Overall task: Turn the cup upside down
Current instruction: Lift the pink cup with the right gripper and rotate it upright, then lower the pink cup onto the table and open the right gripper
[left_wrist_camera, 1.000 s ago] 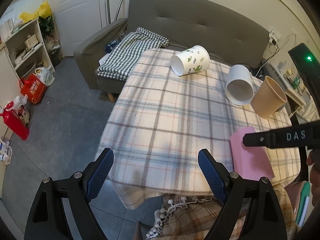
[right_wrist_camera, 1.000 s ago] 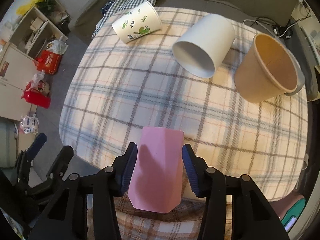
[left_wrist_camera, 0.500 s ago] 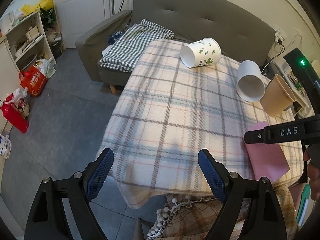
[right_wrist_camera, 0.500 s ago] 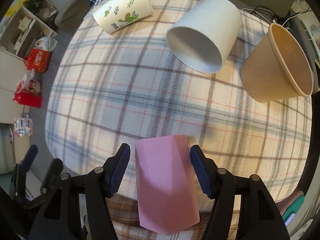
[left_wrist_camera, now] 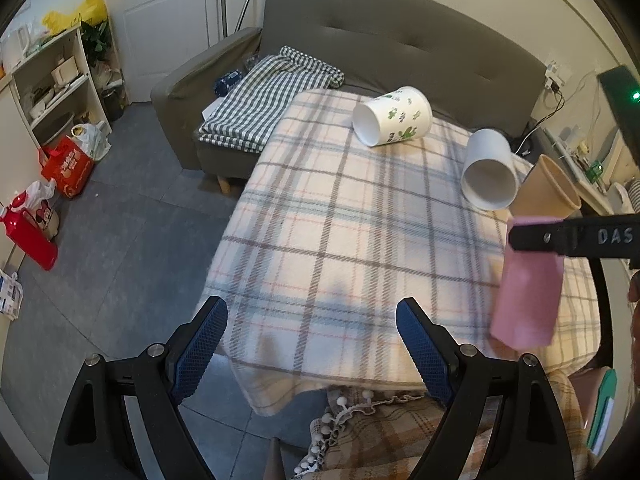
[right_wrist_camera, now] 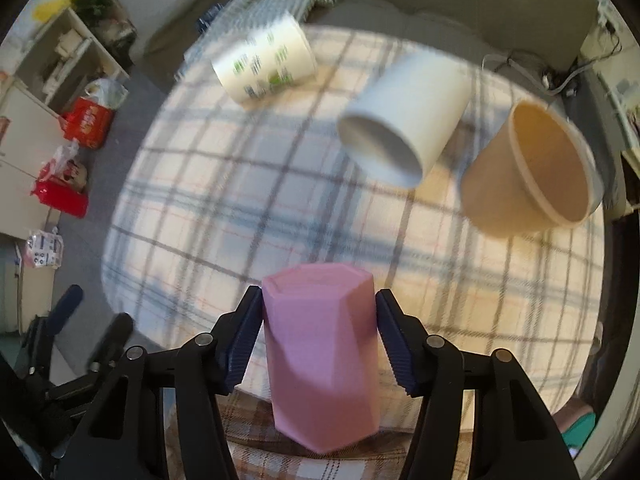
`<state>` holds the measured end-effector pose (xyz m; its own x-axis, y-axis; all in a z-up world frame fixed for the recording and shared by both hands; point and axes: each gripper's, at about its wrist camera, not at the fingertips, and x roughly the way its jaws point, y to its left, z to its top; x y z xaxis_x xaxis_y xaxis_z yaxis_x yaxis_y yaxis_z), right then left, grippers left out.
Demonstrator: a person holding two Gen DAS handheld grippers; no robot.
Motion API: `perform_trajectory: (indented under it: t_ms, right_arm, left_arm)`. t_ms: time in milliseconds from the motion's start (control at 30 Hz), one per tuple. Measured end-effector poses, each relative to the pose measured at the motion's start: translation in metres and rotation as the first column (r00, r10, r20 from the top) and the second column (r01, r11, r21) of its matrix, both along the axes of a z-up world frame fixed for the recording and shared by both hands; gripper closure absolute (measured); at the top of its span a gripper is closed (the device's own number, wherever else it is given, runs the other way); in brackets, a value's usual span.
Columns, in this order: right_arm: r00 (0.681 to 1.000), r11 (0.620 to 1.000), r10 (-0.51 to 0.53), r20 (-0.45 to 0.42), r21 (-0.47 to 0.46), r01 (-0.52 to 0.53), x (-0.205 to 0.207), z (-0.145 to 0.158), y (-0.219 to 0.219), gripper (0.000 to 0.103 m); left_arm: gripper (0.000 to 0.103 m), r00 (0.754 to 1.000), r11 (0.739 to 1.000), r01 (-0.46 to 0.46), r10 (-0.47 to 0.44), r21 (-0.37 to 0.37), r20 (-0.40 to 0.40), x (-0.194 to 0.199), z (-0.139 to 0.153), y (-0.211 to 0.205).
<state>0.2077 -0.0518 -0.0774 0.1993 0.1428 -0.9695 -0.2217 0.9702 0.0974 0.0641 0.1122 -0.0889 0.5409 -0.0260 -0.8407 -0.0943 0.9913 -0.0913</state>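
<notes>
A pink faceted cup [right_wrist_camera: 320,360] is clamped between the fingers of my right gripper [right_wrist_camera: 319,334], lifted off the plaid table and tilted. In the left wrist view the same pink cup [left_wrist_camera: 528,292] hangs at the right under the right gripper's black finger [left_wrist_camera: 576,236]. My left gripper [left_wrist_camera: 312,356] is open and empty over the near edge of the table. A white cup with green prints [left_wrist_camera: 394,116], a plain white cup [left_wrist_camera: 490,170] and a brown paper cup [left_wrist_camera: 546,192] lie on their sides on the table.
The plaid-covered table [left_wrist_camera: 340,240] stands in front of a grey sofa [left_wrist_camera: 400,40] with a checked cloth [left_wrist_camera: 264,100]. A shelf [left_wrist_camera: 52,84], red bags [left_wrist_camera: 66,166] and a red bottle [left_wrist_camera: 28,236] are on the floor at left.
My right gripper has closed on the pink cup and lifted it off the table, tipping it up. The left gripper has drawn back and turned a little left.
</notes>
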Motion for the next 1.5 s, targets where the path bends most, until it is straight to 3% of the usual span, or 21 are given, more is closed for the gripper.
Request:
perform_trajectory:
  t_ms: [233, 333, 433, 1133, 1500]
  right_arm:
    - [0.973, 0.999, 0.031, 0.23, 0.018, -0.036, -0.022, 0.035, -0.007, 0.046]
    - [0.929, 0.999, 0.029, 0.369, 0.013, -0.036, -0.032, 0.038, -0.012, 0.046]
    - [0.893, 0.999, -0.003, 0.451, 0.048, -0.021, -0.039, 0.038, -0.02, 0.046]
    - [0.861, 0.995, -0.025, 0.508, 0.099, -0.03, -0.011, 0.016, -0.02, 0.046]
    - [0.877, 0.993, 0.032, 0.48, 0.081, -0.081, -0.03, -0.005, -0.029, 0.046]
  left_arm:
    - [0.014, 1.0, 1.0, -0.002, 0.002, 0.0, 0.017, -0.005, 0.009, -0.008]
    - [0.014, 1.0, 1.0, -0.005, 0.005, -0.006, 0.012, -0.005, 0.008, -0.011]
    - [0.014, 1.0, 1.0, 0.001, -0.001, -0.006, 0.003, -0.005, 0.007, -0.016]
    - [0.014, 0.999, 0.999, 0.03, -0.029, 0.012, -0.037, 0.008, -0.006, -0.032]
    - [0.014, 0.998, 0.999, 0.043, -0.042, 0.023, -0.048, 0.014, -0.007, -0.04]
